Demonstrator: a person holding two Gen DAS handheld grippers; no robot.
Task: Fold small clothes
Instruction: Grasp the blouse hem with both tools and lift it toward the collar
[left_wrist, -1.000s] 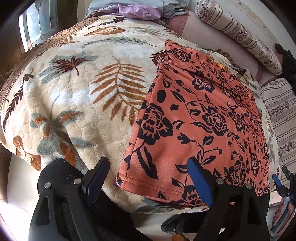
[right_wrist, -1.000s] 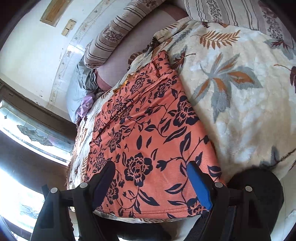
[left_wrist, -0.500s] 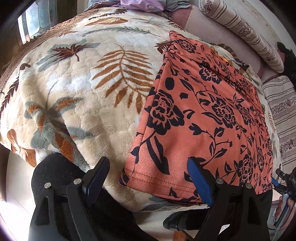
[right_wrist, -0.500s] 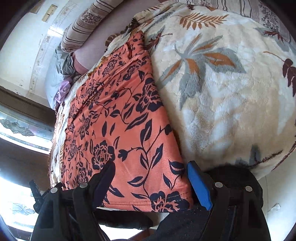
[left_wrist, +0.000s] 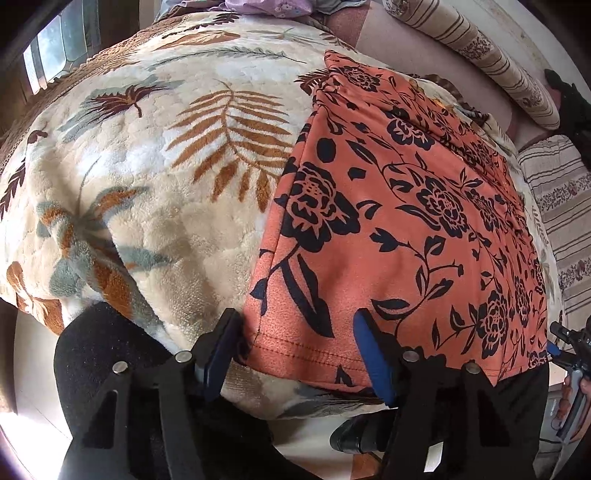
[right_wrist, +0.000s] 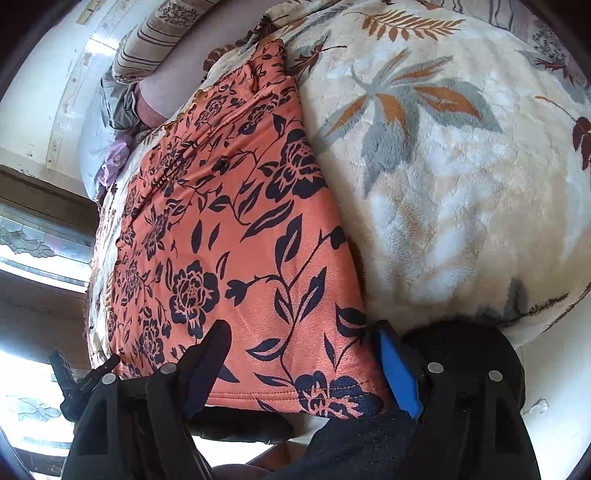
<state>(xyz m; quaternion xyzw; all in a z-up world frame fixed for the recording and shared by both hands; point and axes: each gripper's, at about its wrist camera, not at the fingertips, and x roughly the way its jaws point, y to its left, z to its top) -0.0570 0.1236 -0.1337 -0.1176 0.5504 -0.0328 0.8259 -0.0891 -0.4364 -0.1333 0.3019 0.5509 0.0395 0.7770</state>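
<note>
Garment: the orange floral garment (left_wrist: 399, 221) is lying flat on the leaf-print blanket (left_wrist: 155, 192), its long axis running away from both grippers.
Left gripper (left_wrist: 299, 350): jaws have just been closing, straddling the near-left hem corner, not yet pinching.
Right gripper (right_wrist: 306, 365): jaws are standing apart, framing the near-right corner.
Nearer: both are hovering equally close.

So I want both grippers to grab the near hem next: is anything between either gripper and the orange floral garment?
Nothing visible. The left gripper, jaws just closing, straddles the orange floral garment at its near left corner; the right gripper brackets the right corner on the blanket.
</note>
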